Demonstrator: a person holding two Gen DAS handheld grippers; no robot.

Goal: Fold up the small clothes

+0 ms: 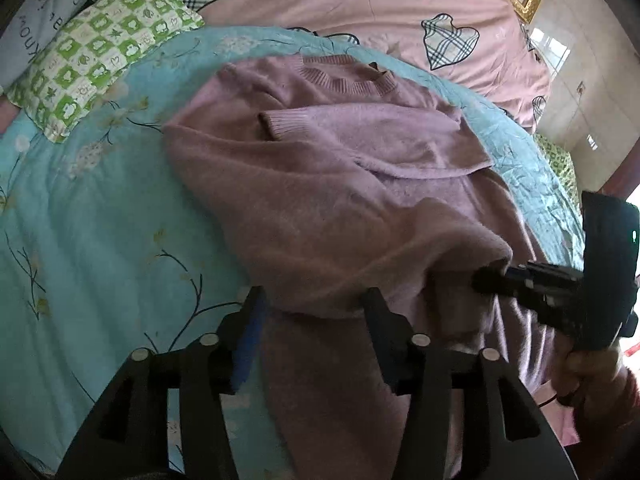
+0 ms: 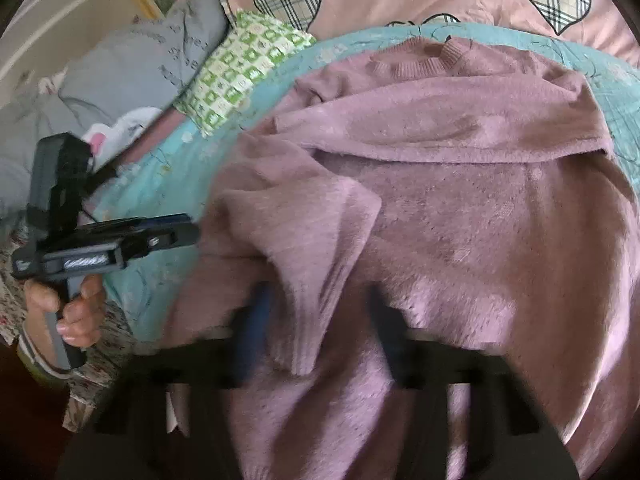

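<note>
Pink sweater (image 1: 320, 184): lies partly folded on the teal quilt (image 1: 100, 240) of the bed, collar toward the pink heart-print cover (image 1: 360, 4); bare quilt borders the sweater toward the green checked pillow (image 1: 92, 56). Left wrist view alone shows the right tongs (image 1: 486, 280) reaching under a raised sweater fold, grip hidden; right wrist view alone shows the left tongs (image 2: 192, 232) beside the sweater's edge and a grey pillow (image 2: 132, 64). Left tongs spread wide, sweater hem between the fingers, unpinched; right tongs' fingers likewise apart with a sleeve cuff (image 2: 304, 344) between them.
</note>
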